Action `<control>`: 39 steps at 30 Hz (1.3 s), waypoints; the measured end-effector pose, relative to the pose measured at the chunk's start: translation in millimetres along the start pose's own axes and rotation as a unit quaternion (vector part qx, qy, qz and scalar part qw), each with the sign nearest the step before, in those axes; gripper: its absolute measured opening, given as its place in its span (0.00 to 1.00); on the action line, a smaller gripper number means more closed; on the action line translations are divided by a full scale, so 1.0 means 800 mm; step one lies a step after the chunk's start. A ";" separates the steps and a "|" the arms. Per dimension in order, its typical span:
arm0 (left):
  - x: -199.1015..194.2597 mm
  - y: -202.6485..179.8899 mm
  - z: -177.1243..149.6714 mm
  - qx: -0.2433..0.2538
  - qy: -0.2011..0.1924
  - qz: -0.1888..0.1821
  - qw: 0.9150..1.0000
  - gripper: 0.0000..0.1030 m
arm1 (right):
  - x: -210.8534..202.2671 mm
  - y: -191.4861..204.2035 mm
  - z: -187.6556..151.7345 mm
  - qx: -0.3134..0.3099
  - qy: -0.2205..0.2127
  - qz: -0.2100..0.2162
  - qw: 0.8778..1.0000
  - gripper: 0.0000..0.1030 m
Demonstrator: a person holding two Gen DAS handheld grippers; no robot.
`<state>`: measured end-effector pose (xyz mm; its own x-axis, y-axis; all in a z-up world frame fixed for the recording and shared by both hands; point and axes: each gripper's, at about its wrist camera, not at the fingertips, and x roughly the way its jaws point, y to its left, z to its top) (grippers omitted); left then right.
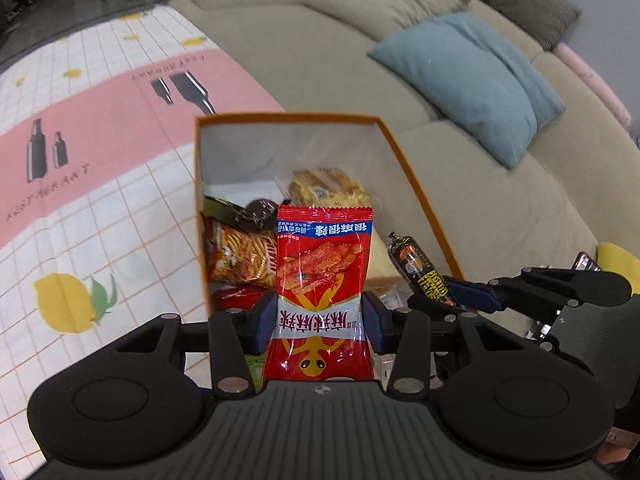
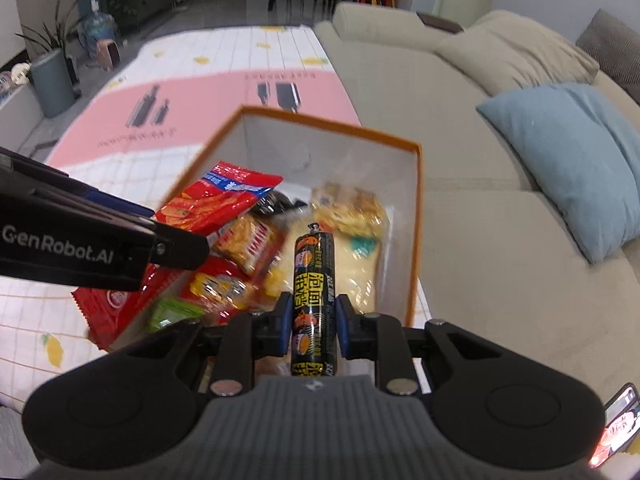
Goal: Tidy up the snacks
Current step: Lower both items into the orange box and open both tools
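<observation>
An orange-rimmed box (image 1: 390, 132) with white inner walls stands on the patterned tablecloth and holds several snack packets. My left gripper (image 1: 320, 322) is shut on a red spicy-strip packet (image 1: 320, 280) and holds it over the box. My right gripper (image 2: 313, 326) is shut on a black sausage stick (image 2: 314, 280) above the box (image 2: 418, 200). The sausage stick also shows in the left wrist view (image 1: 420, 268), at the right of the box. The red packet (image 2: 216, 200) and the left gripper's arm show at the left in the right wrist view.
The tablecloth (image 1: 100, 140) is pink and white with lemons and bottle prints. A beige sofa (image 1: 320, 48) with a blue cushion (image 1: 480, 76) runs along the right of the table. Chairs, plants and a bin (image 2: 50, 80) stand far behind. A phone (image 2: 618, 420) lies at bottom right.
</observation>
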<state>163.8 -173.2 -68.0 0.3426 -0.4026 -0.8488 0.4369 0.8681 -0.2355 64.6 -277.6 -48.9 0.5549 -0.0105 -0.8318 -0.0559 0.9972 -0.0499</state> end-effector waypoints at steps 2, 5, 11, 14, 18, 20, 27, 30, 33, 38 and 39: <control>0.011 -0.005 0.003 0.009 0.014 0.001 1.000 0.50 | 0.010 -0.004 -0.001 0.000 0.013 -0.007 1.000 0.19; 0.030 -0.012 0.007 0.030 0.035 0.018 0.999 0.50 | 0.024 -0.012 -0.003 0.001 0.037 0.000 0.999 0.19; 0.059 -0.017 0.013 0.042 0.077 0.030 0.996 0.50 | 0.045 -0.015 -0.007 -0.005 0.077 0.016 0.997 0.19; 0.070 -0.021 0.015 0.049 0.087 0.037 0.994 0.50 | 0.056 -0.016 -0.006 0.001 0.096 0.026 0.995 0.19; 0.084 -0.025 0.012 0.057 0.107 0.035 0.992 0.51 | 0.067 -0.016 -0.012 0.001 0.120 0.048 0.992 0.19; 0.090 -0.025 0.009 0.056 0.114 0.032 0.991 0.51 | 0.069 -0.014 -0.015 -0.001 0.124 0.052 0.991 0.19; 0.101 -0.022 0.003 0.060 0.131 0.036 0.989 0.59 | 0.082 -0.006 -0.019 -0.021 0.150 0.060 0.987 0.19; 0.102 -0.018 0.004 0.055 0.135 0.038 0.989 0.63 | 0.084 -0.006 -0.019 -0.020 0.158 0.059 0.986 0.20; 0.102 -0.014 0.004 0.054 0.135 0.034 0.989 0.63 | 0.086 -0.006 -0.016 -0.014 0.159 0.057 0.986 0.27; 0.090 -0.009 0.008 0.038 0.121 0.026 0.992 0.63 | 0.081 0.006 -0.003 -0.034 0.149 0.039 0.987 0.70; 0.082 -0.007 0.009 0.032 0.112 0.019 0.993 0.63 | 0.077 0.008 -0.001 -0.044 0.142 0.030 0.988 0.71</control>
<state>190.0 -206.8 -118.9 0.1700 -0.2884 -0.9423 0.4817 0.8585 -0.1758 97.9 -271.9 -100.6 0.2931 0.0149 -0.9560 -0.1607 0.9864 -0.0339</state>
